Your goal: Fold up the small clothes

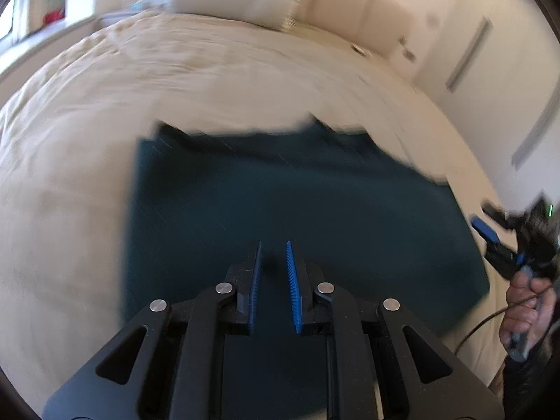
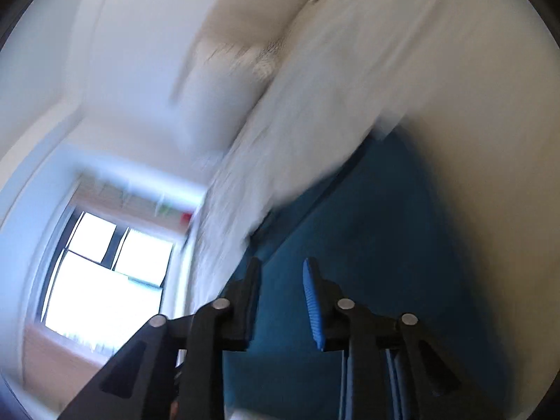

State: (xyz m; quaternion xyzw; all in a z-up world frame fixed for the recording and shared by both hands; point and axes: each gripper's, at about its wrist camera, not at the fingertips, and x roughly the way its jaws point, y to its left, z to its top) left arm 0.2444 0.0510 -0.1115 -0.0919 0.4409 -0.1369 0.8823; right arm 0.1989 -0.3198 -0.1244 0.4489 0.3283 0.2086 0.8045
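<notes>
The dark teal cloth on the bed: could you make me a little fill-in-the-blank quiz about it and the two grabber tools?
1. The teal cloth lies spread on a cream-coloured ____.
2. Nothing is gripped between the left gripper fingers, whose inner pads are coloured ____.
3. In the left wrist view, the right gripper sits at the cloth's ____ edge.
4. In the right wrist view, the bright opening at lower left is a ____.

Missing words: bed; blue; right; window

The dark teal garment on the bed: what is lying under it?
The dark teal garment lies flat on the cream bed cover, which shows on three sides of it. Whatever is directly beneath the cloth is covered, so I cannot tell.
</notes>
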